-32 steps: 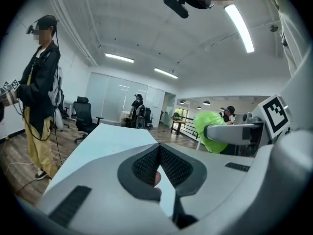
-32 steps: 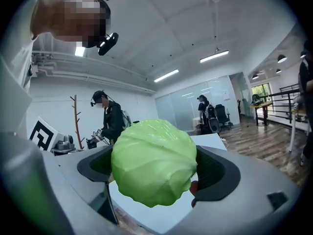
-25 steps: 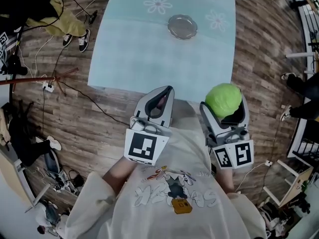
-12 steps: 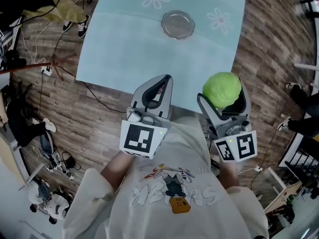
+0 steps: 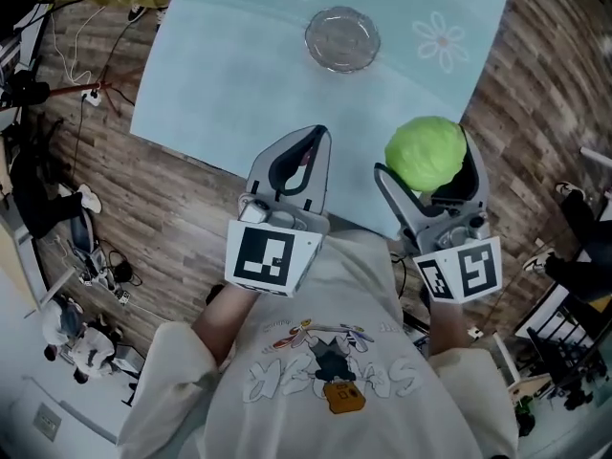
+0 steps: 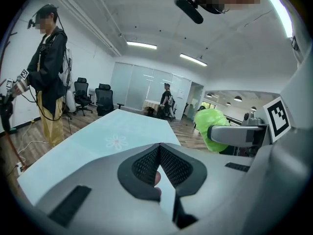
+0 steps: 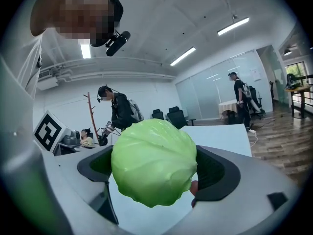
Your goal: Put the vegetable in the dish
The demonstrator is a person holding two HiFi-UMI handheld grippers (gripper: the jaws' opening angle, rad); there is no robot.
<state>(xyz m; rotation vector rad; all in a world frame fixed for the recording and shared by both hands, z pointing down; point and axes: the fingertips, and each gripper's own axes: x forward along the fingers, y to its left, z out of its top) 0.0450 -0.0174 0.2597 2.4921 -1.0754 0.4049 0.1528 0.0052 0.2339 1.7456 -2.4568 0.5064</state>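
A round green cabbage [image 5: 426, 153] sits clamped between the jaws of my right gripper [image 5: 430, 161], held in the air near the table's near edge; in the right gripper view the cabbage [image 7: 153, 161] fills the gap of that gripper [image 7: 155, 170]. A clear glass dish [image 5: 342, 38] rests empty on the pale blue table [image 5: 220, 84], well ahead of both grippers. My left gripper [image 5: 304, 156] is shut with nothing in it, level with the right one; the left gripper view shows its gripper [image 6: 158, 161] with pads pressed together and the cabbage [image 6: 211, 129] off to the right.
White flower prints [image 5: 440, 41] mark the tablecloth beside the dish. Wood floor [image 5: 172, 218] surrounds the table, with cables and shoes at the left. A person [image 6: 49, 72] stands left of the table; office chairs [image 6: 103, 98] stand at the back.
The head view has shifted: table and dish now lie closer and more tilted. Both grippers have edged forward to the table's near edge, the cabbage still in the right one.
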